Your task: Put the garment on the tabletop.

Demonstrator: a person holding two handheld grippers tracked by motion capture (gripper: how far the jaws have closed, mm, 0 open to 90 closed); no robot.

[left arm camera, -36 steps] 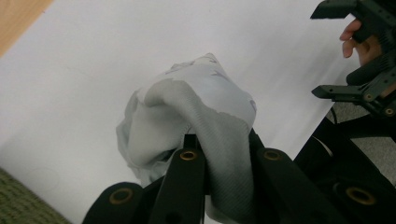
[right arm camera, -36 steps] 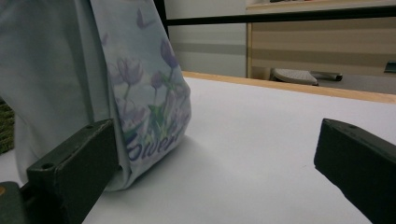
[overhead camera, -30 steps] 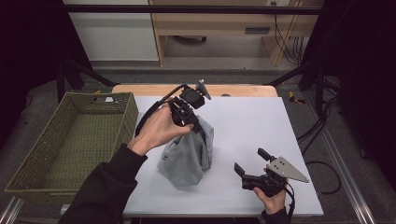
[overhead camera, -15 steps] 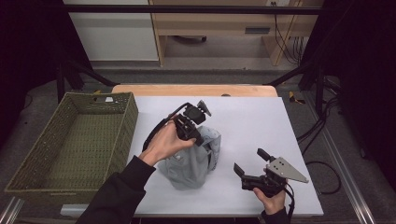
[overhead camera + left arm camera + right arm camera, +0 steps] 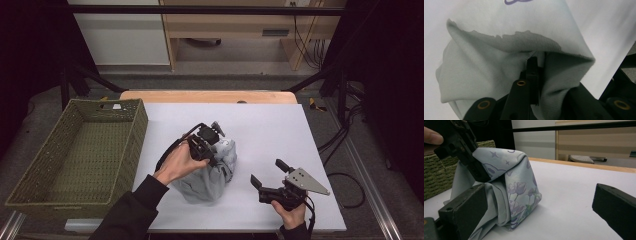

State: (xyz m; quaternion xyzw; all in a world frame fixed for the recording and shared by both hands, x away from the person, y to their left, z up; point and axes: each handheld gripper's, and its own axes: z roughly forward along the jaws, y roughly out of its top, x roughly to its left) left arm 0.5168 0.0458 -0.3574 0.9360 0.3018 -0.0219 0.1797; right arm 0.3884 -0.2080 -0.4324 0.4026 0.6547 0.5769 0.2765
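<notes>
On the white table [image 5: 270, 130], left of centre: a pale grey-blue cloth [image 5: 212, 175] stands bunched in a heap, its lower folds resting on the surface.
Cloth, detail: the right gripper view shows purple flowers, stars and green leaves printed on the cloth [image 5: 516, 190]; the left gripper view shows its plain grey inner face [image 5: 486, 72] and a ragged-looking edge of the printed side.
Left gripper [image 5: 212, 145]: held at the top of the heap by the person's left hand [image 5: 175, 162]; the left gripper view shows its jaws narrow and pinched on a fold of fabric.
Left gripper, second sighting: in the right gripper view it [image 5: 479, 176] comes down from the upper left into the cloth.
Right gripper [image 5: 267, 175]: resting low on the table near the front edge, right of the cloth and apart from it, in the right hand [image 5: 292, 212]; jaws spread wide, nothing between them.
Basket [image 5: 30, 175]: olive woven, standing off the table's left side; the high view shows only its woven floor inside, while the right gripper view catches just a strip of its wall [image 5: 434, 180] behind the cloth.
Background: a wooden bench [image 5: 280, 25] beyond the table.
</notes>
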